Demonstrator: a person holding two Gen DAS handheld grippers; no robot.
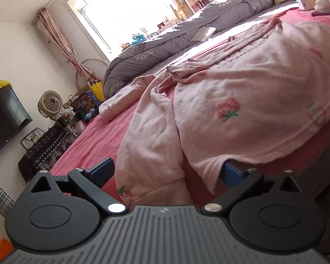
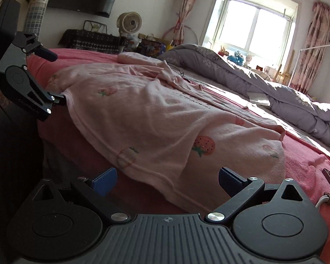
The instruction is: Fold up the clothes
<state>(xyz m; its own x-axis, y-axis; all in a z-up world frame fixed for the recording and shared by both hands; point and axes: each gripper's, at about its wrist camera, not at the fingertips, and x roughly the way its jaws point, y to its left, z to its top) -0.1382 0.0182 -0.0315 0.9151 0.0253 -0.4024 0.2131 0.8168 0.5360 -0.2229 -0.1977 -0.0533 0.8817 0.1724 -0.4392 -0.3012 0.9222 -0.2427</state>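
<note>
Beyond pink garment, grey quilt.

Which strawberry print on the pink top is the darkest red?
The strawberry nearest the right gripper, on the pink top's hanging front edge: solid red with a green stem, while the others are pale or only outlines.

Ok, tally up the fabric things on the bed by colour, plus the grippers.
Pale pink strawberry-print fleece top: 1
Folded pale pink fleece piece: 1
Grey patterned quilt: 1
Coral-pink bed cover: 1
Black two-finger grippers, left gripper and right gripper: 2
Total: 6
</note>
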